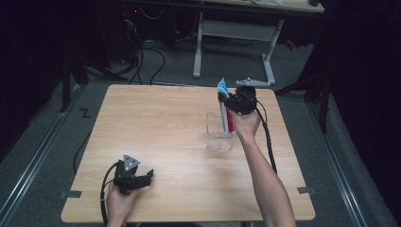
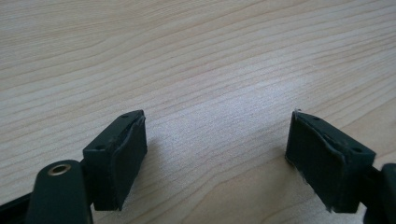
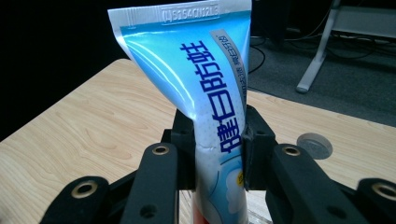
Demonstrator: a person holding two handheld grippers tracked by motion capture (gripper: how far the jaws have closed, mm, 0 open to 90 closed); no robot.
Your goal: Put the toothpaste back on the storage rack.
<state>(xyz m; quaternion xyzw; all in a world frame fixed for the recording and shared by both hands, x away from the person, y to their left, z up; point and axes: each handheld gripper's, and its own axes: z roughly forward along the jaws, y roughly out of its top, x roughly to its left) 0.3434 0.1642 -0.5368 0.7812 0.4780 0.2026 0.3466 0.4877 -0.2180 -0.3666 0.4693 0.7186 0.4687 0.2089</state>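
Observation:
A blue, white and red toothpaste tube stands upright, crimped end up, with my right gripper shut on its middle. Its lower end hangs over a clear plastic box on the table's right half. My left gripper rests low near the front left edge of the wooden table. Its jaws stand wide apart with only bare wood between them.
A small round grey disc lies on the table beyond the right gripper. Behind the table stand a white desk frame and cables on the grey floor. Metal rails run along both sides.

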